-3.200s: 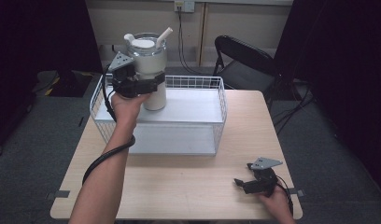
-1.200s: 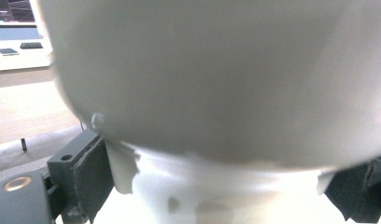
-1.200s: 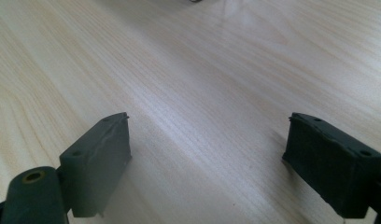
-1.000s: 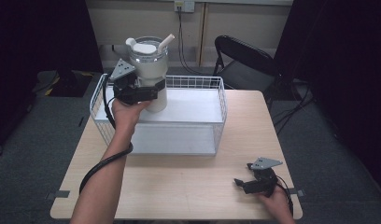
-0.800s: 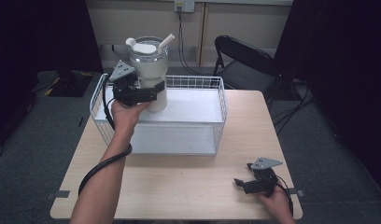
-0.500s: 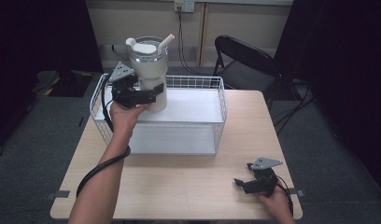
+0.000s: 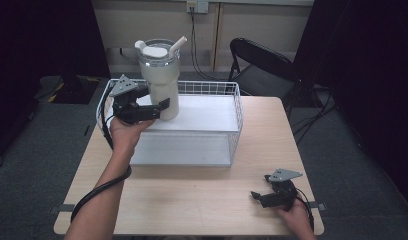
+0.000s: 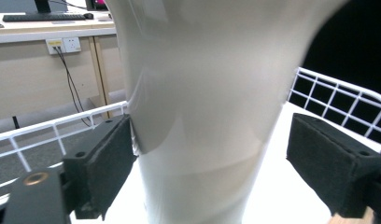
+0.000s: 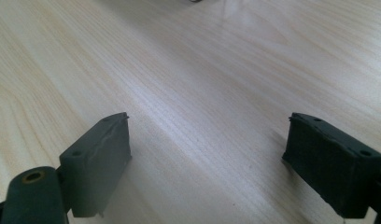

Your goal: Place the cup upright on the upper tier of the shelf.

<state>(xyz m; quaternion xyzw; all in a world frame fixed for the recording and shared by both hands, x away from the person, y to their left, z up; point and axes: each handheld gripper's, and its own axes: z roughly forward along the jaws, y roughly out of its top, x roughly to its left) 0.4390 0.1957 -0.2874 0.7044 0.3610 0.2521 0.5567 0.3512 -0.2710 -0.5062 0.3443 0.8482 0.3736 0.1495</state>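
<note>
**Tumbler stands upright in wire basket, left jaws around its base**

Tumbler [image 7: 160,82], cream-coloured, stands upright in the back left corner of the white wire basket [image 7: 235,107], on the basket's white floor. Clear lid on top, with a pale straw slanting up to the right. Contents not visible.

Left hand-held gripper [image 7: 162,106] sits level at the tumbler's lower body. Its jaws have just been closing, tumbler between them. In the left gripper view one pad [image 8: 107,161] touches the wall; the other stands apart from it, so no grip yet.

Right hand-held gripper [image 7: 256,197] rests on the wooden tabletop [image 7: 202,200] near the front right corner, released, jaws wide over bare wood.

Room: dark folding chair [image 7: 262,62] behind the tabletop, grey carpet, wall socket with a cable hanging down.
</note>
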